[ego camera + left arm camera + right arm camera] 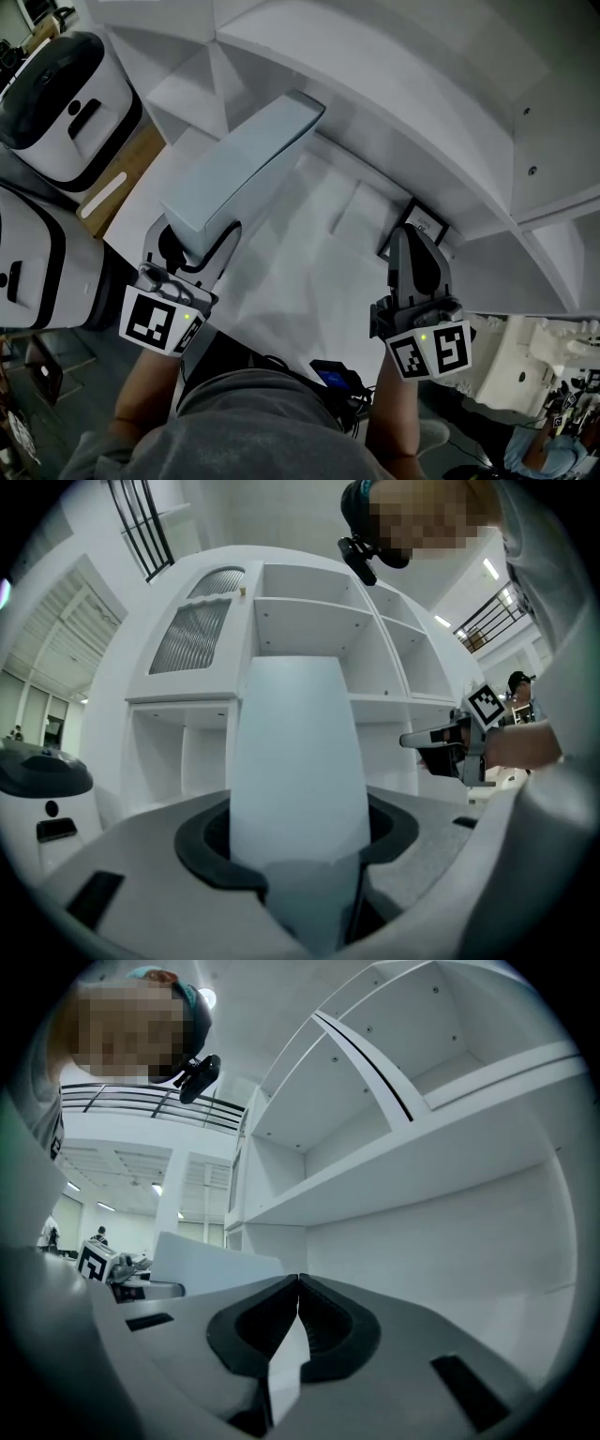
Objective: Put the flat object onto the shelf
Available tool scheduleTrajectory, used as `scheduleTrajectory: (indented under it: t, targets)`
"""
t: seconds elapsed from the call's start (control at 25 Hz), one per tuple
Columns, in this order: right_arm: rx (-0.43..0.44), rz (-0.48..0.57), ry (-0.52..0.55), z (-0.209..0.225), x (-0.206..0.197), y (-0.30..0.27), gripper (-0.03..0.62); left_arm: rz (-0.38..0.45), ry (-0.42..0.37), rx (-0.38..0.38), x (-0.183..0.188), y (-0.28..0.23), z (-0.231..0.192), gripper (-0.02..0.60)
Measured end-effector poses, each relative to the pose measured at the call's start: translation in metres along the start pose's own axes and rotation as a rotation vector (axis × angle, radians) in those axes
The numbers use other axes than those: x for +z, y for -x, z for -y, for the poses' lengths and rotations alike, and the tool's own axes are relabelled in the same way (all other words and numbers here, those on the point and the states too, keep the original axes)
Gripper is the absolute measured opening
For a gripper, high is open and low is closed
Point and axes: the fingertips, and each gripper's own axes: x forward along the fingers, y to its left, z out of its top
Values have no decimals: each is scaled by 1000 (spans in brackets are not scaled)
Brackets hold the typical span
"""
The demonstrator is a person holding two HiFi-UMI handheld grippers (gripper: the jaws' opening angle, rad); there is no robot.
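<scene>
The flat object is a long pale grey slab. My left gripper is shut on its near end at the lower left of the head view. The slab slants up and to the right, and its far end reaches the white shelf unit. In the left gripper view the slab stands between the jaws of my left gripper and hides the middle compartments of the shelf unit. My right gripper is shut at the right and points at a lower shelf board. In its own view the right gripper has its tips together.
A small dark-framed card lies just beyond the right gripper's tip. A white unit with black trim and a wooden board stand at the left. White machinery sits at the lower right. A white surface lies below the shelf.
</scene>
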Motion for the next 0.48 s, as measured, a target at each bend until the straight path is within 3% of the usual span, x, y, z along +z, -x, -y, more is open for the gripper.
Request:
scheduleTrajectory:
  t: [0.48]
  targets:
    - [17,-41,-18,4,-22,-18,28,-27,12,3,-22,-10,-5,264]
